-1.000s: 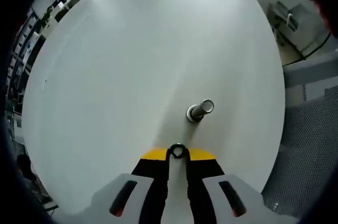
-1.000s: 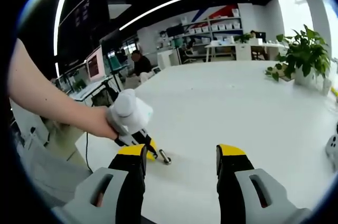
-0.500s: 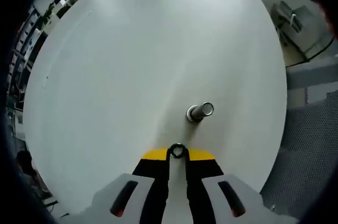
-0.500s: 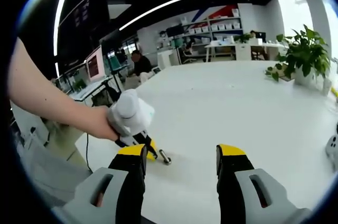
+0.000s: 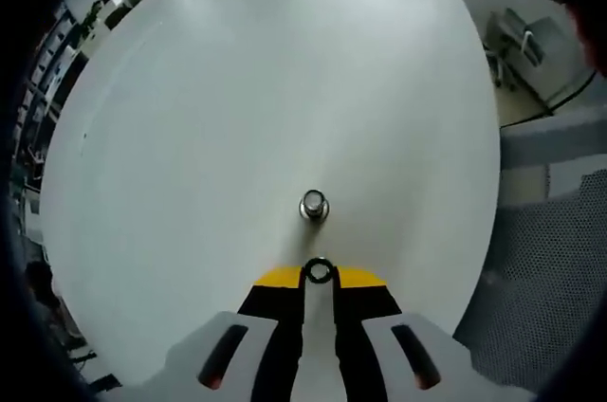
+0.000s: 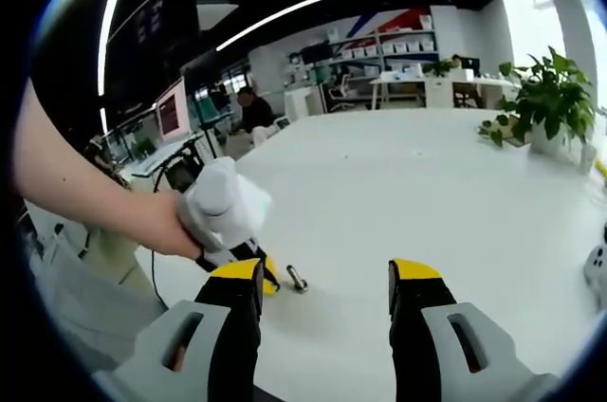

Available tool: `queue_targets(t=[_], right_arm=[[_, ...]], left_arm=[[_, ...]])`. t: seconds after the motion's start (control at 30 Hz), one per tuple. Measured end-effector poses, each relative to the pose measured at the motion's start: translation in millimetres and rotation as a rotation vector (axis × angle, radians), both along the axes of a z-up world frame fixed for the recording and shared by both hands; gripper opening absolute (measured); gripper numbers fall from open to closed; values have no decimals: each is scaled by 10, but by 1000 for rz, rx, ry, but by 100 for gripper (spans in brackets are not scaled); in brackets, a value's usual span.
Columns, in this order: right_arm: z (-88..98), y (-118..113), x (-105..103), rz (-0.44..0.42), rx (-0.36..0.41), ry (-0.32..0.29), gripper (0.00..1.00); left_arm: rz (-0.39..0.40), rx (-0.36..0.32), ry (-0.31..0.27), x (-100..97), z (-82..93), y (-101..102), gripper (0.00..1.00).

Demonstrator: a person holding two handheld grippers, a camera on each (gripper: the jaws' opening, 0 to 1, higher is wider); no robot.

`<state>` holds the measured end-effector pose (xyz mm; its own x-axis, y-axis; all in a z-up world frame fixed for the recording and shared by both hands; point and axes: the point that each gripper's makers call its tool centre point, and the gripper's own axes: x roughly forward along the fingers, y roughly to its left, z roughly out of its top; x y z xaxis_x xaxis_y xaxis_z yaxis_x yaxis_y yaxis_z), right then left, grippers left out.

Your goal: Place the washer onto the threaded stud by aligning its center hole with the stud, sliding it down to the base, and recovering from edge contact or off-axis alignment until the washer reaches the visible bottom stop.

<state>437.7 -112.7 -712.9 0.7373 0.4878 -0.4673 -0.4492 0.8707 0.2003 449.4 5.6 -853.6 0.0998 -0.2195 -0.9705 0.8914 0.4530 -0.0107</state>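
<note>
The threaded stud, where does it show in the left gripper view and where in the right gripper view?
Left gripper view: the threaded stud stands mid-frame, just beyond the washer in the left claw.
Right gripper view: low left of centre, beside the left claw.
Shared landmark: the white table.

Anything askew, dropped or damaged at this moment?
Nothing stands out. The washer sits gripped between the left gripper tips, apart from the upright threaded stud on the white table. The right gripper is open.
</note>
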Motion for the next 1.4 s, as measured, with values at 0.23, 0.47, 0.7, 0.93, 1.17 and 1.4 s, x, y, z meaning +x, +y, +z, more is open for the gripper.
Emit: queue_targets(t=[0.23,0.47,0.7,0.93,1.17,1.4], right_arm=[[-12,29,-10,14,-13,1,55],[-3,34,-11,19,-14,-2,55],[5,31,-8,16,-5,-3,55],[-8,15,-10,8,-8,2,55],[-3,21,-9,7,-1,2,55],[0,16,-10,3,5,5,55]], left_arm=[[73,-117,-65,98,294,-114,8],[65,-171,-125,107,515,-155,8],[59,-217,-181,194,746,-216,8],[13,-218,-195,209,803,-317,8],[-48,-152,-176,188,650,-355,8],[-65,-125,-168,220,592,-354,8]])
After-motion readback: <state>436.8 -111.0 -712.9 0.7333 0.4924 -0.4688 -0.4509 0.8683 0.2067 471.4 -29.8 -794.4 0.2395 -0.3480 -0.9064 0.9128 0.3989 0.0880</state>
